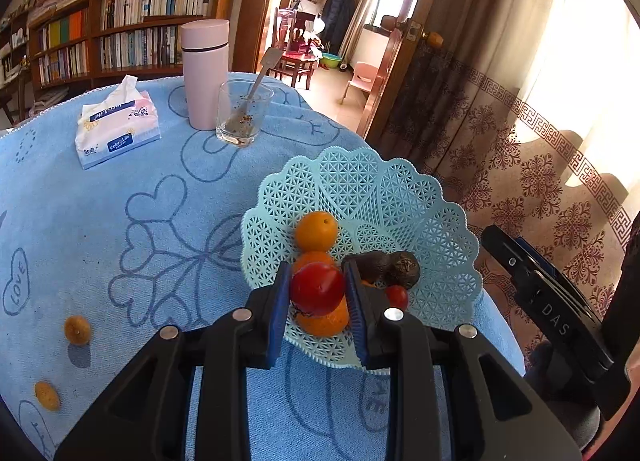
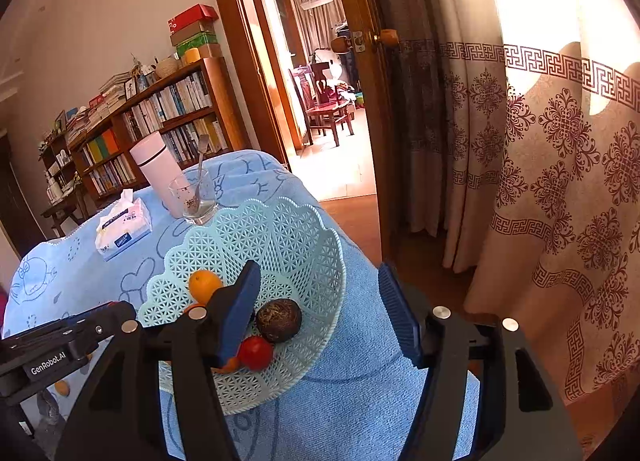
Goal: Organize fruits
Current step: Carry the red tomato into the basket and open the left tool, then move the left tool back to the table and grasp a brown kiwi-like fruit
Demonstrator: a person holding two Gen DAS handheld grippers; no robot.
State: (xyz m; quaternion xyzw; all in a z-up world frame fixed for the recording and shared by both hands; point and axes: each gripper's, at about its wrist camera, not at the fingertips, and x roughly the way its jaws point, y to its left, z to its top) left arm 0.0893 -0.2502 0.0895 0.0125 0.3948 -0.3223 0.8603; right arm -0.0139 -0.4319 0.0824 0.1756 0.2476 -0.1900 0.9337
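Red fruit above basket, beside oranges

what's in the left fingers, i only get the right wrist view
Observer: The left fingers are shut on a big red fruit, seen in front of the oranges in the basket.
Operator: how many fruits still out on the cloth
Observer: Two small orange fruits lie on the cloth, left of the basket.
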